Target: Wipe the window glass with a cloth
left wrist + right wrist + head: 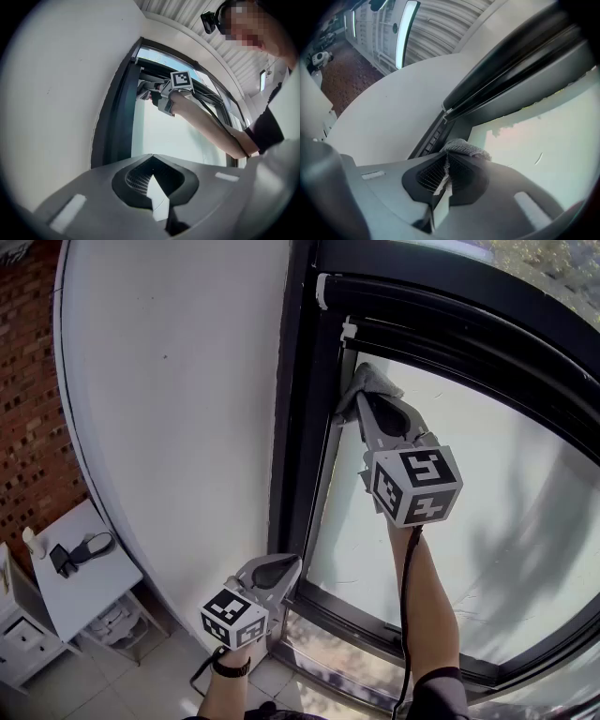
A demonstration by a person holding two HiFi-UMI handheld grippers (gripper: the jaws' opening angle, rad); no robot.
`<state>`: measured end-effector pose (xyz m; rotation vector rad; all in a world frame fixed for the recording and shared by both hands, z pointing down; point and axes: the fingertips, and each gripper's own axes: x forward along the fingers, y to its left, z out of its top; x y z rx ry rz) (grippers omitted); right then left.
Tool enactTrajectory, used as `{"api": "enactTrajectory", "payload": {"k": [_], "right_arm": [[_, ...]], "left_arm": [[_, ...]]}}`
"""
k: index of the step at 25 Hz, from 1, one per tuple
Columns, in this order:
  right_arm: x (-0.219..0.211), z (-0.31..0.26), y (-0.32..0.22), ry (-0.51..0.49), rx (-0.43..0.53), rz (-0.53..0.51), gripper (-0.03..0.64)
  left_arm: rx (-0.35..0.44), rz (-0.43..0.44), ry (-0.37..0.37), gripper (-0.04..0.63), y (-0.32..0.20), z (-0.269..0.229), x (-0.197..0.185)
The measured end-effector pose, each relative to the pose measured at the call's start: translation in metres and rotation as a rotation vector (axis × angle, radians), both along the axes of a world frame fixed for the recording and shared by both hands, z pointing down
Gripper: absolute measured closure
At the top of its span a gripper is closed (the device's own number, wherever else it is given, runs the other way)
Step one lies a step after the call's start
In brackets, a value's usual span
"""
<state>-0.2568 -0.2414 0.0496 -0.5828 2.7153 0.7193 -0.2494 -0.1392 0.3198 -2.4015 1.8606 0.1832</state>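
The window glass (487,521) sits in a black frame (298,427) beside a white wall. My right gripper (367,401) is raised to the pane's upper left corner and is shut on a grey cloth (370,382), which presses against the glass near the frame. In the right gripper view the cloth (465,148) bunches out past the closed jaws against the pane (543,150). My left gripper (286,565) hangs low by the frame's bottom left corner, shut with nothing in it. In the left gripper view its jaws (151,159) meet, and the right gripper (164,93) shows far above.
A white wall (178,399) runs left of the frame, with a brick wall (28,399) beyond. A small white table (80,582) with dark items stands on the tiled floor at lower left. The lower window sill (375,652) is below my left gripper.
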Motion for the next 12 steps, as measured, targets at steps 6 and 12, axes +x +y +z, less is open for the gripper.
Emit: {"api": "enactTrajectory", "payload": {"k": [6, 12], "right_arm": [[0.025, -0.011, -0.01, -0.034, 0.032, 0.083, 0.601], [0.101, -0.014, -0.024, -0.091, 0.06, 0.204, 0.601]], "left_arm": [[0.006, 0.02, 0.014, 0.595, -0.007, 0.003, 0.0], [0.004, 0.13, 0.008, 0.595, -0.036, 0.005, 0.041]]}}
